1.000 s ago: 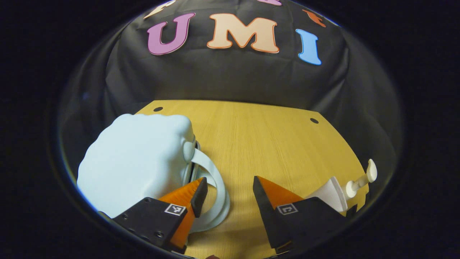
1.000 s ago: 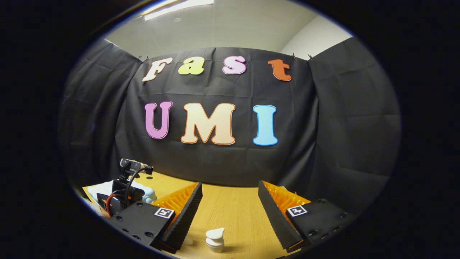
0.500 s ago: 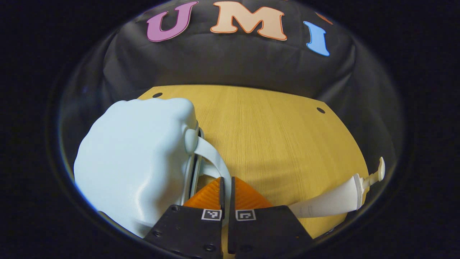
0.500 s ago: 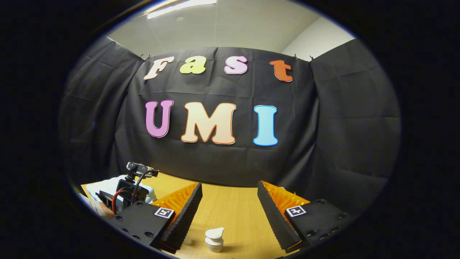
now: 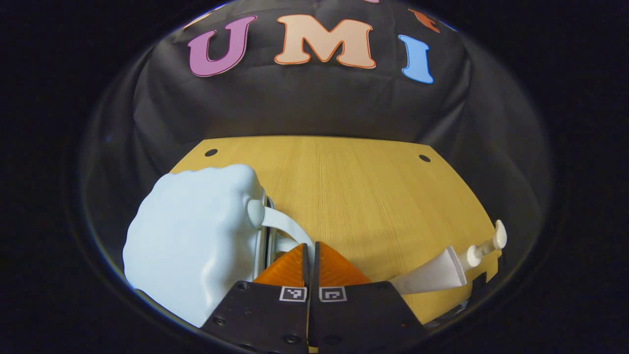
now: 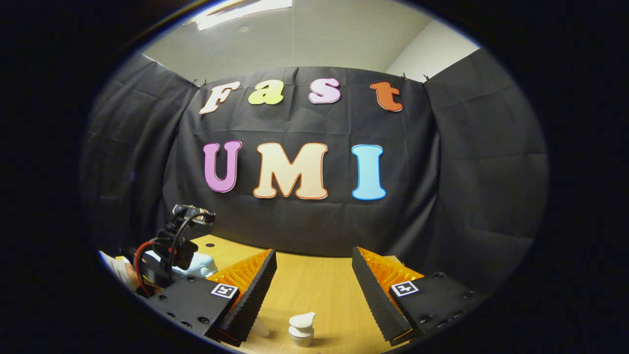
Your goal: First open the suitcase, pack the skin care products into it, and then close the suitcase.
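Observation:
A pale blue hard-shell suitcase [image 5: 196,236] lies at the left of the wooden table [image 5: 354,187], its seam a narrow slit. Its white strap handle [image 5: 285,226] curves out from the near side. My left gripper [image 5: 310,246] is shut on that handle, fingers almost meeting. A white pump bottle [image 5: 442,270] is near the table's right edge. In the right gripper view my right gripper [image 6: 314,260] hangs open above the table, with the pump bottle's head [image 6: 301,328] low between its fingers and not touched. The left gripper's body [image 6: 172,246] and a bit of the suitcase [image 6: 201,264] show at the left.
Black cloth walls close the table on the back and both sides. Two small dark holes [image 5: 211,152] mark the far corners of the tabletop. A broad stretch of bare wood lies between the suitcase and the bottle.
My left gripper went from open beside the handle to shut on it, then drew back a little with the handle. The right gripper has hardly moved.

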A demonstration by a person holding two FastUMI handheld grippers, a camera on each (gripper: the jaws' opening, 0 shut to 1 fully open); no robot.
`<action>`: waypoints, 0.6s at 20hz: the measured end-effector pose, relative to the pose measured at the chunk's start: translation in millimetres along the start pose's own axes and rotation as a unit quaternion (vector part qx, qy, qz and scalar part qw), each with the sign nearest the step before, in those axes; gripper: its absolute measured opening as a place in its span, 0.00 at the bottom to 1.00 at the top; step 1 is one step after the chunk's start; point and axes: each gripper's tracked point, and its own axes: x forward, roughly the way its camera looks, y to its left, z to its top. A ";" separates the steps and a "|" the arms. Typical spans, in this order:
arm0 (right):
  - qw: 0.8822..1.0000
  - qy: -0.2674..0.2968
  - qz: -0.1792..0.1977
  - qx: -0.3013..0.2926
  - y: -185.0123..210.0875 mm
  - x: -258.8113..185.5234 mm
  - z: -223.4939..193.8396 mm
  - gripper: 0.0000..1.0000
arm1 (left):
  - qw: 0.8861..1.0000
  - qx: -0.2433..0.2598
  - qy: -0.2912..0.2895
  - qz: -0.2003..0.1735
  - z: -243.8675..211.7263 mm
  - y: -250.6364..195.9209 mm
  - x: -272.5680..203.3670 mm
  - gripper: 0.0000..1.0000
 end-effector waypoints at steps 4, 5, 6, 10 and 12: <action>1.000 0.001 0.015 0.012 12.6 1.0 -5.0 0.96 | 0.998 0.033 -0.049 -0.016 43.8 -3.6 -21.1 0.00; 1.000 0.003 0.019 0.015 16.1 0.8 -6.9 0.96 | 0.998 0.036 -0.056 -0.019 48.2 -4.1 -21.7 0.00; 1.000 0.004 0.022 0.016 18.8 0.2 -7.5 0.96 | 0.998 0.035 -0.053 -0.020 44.7 -4.7 -22.3 0.00; 1.000 0.003 0.025 0.011 18.4 -4.5 -7.9 0.97 | 0.999 0.017 -0.035 -0.019 26.0 -4.0 -21.1 0.00; 1.000 0.008 0.024 0.013 18.3 -5.7 -10.6 0.96 | 1.000 -0.002 -0.018 -0.011 14.9 0.4 -17.3 0.00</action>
